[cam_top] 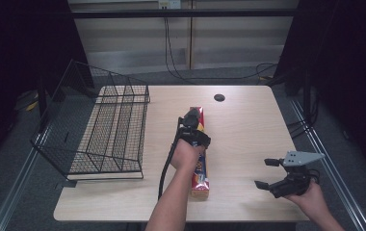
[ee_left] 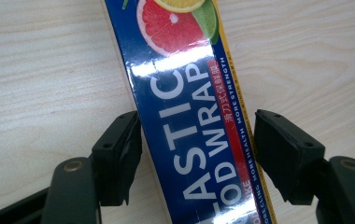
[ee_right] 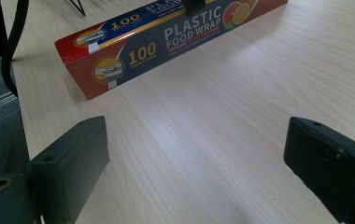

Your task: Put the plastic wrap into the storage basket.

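A long red and blue plastic food wrap box (cam_top: 200,182) lies lengthwise on the wooden table (cam_top: 248,130), near its middle. My left gripper (cam_top: 197,143) points down over the middle of the box. In the left gripper view its jaws stand one on each side of the box (ee_left: 189,116): the left pad (ee_left: 122,154) is at the box's edge, and a thin strip of table shows before the right pad (ee_left: 278,149). My right gripper (cam_top: 264,173) hovers open over bare table at the front right, nothing between its fingers. The right gripper view shows the box (ee_right: 166,37) ahead of that gripper (ee_right: 194,154).
A black wire basket (cam_top: 99,130) stands tilted on the table's left part. A dark round hole (cam_top: 219,97) sits near the far edge. A black cable (cam_top: 164,168) trails from the left gripper along the forearm. The floor lies beyond the table's edges.
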Tool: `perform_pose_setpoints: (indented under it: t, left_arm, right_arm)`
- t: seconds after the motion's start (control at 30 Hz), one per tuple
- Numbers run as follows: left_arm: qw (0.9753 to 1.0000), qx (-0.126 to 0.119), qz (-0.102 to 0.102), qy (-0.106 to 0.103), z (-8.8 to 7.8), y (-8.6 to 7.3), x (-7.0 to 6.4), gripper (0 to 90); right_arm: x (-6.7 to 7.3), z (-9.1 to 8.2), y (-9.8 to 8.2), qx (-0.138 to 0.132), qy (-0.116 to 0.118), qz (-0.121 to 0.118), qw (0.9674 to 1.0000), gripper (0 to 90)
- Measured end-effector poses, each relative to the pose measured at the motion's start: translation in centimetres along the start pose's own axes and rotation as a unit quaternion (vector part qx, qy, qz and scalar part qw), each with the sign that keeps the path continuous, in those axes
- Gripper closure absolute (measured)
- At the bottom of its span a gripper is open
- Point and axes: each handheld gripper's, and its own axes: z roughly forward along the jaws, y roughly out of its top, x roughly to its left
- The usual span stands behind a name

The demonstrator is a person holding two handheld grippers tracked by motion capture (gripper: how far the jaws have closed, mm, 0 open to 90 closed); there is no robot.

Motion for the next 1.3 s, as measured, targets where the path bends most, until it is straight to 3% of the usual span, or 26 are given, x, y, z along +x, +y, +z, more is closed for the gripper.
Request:
perform_pose_setpoints:
  t: [0.27, 0.6, 0.77, 1.03, 1.3]
  left_arm:
    - [0.9999, 0.003, -0.015, -0.005, -0.05, 0.01, 0.07, 35.3]
    - [0.9999, -0.003, -0.014, -0.002, -0.03, -0.06, 0.04, 35.6]
    - [0.9997, -0.002, -0.023, 0.009, 0.07, 0.05, -0.29, 35.4]
    - [0.9998, 0.0, -0.017, 0.011, 0.38, 0.17, -0.34, 33.9]
    - [0.9994, 0.016, -0.032, 0.001, 0.31, 0.55, 0.03, 37.7]
  right_arm:
    - [-0.01, 0.0, 0.01, 0.001, 0.001, 0.001, 1.0, 6.9]
    - [0.02, 0.01, 0.01, 0.001, 0.002, 0.001, 1.0, 7.0]
    - [0.02, 0.08, 0.02, 0.002, 0.005, 0.001, 1.0, 7.0]
    - [0.02, 0.03, 0.01, 0.001, 0.002, 0.002, 1.0, 6.9]
    - [0.01, 0.01, 0.0, 0.002, 0.003, 0.001, 1.0, 6.9]
